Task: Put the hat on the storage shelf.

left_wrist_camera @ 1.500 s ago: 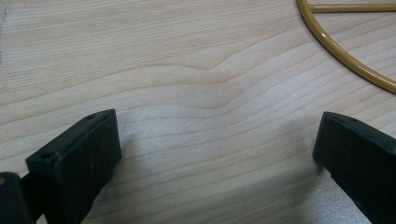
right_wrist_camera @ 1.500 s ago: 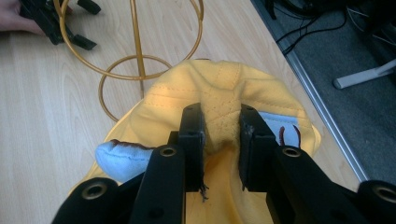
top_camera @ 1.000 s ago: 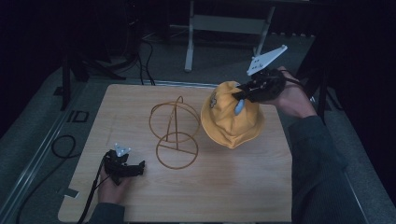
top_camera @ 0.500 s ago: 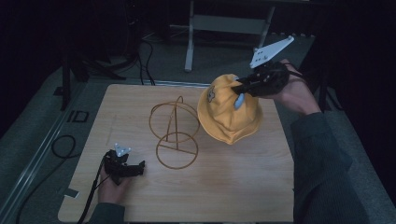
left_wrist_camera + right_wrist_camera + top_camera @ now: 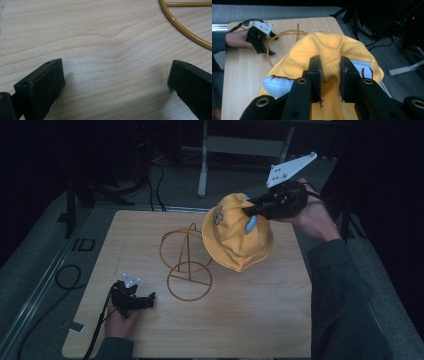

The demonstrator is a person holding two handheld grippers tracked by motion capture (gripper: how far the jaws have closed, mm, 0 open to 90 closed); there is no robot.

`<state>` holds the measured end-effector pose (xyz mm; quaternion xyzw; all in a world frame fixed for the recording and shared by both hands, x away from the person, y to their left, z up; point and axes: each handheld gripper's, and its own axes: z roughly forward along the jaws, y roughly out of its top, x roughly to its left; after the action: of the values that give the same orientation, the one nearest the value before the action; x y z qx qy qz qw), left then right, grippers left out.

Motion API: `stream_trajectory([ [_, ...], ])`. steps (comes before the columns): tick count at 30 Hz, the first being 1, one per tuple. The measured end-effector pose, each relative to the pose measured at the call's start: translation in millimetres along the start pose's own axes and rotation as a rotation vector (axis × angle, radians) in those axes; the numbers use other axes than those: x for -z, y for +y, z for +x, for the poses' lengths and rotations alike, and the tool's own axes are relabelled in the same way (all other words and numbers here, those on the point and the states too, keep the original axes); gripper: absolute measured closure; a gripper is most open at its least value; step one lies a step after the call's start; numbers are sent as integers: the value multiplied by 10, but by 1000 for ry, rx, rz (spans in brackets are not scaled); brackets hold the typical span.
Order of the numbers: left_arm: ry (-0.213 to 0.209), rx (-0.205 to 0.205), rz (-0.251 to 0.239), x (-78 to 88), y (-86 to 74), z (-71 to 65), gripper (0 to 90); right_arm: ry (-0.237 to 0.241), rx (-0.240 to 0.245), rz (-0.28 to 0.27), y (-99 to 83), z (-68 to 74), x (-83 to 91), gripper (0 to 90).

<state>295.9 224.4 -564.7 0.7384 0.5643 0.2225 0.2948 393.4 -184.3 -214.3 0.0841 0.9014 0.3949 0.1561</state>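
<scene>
Progress looks about halfway: the yellow bucket hat (image 5: pixel 237 239) hangs in the air over the far right of the wooden table (image 5: pixel 260 320), pinched at its crown between the narrowly closed jaws of the right gripper (image 5: pixel 248 210). Seemingly it is meant for the gold wire hat stand (image 5: pixel 186 261), which stands bare just left of the hat, so carrying it across and lowering it remain. The left gripper (image 5: pixel 149 300) rests on the table near the stand's base ring, jaws wide and empty. Nothing lies between hat and stand.
</scene>
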Motion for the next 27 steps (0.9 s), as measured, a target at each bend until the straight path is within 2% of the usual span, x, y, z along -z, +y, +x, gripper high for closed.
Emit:
stream_trajectory([
  [6, 0, -2, 2, 1, 0, 1, 8, 11, 2, -46, 82, 16, -17, 741],
  [12, 0, 0, 1, 0, 0, 0, 8, 20, 15, -69, 204, 60, -90, 741],
  [18, 0, 1, 1, 0, -1, -2, 8, 48, 24, -94, 314, 124, -228, 740],
  [27, -1, 0, 2, 1, 0, 0, 8, 77, 24, -91, 425, 188, -479, 740],
])
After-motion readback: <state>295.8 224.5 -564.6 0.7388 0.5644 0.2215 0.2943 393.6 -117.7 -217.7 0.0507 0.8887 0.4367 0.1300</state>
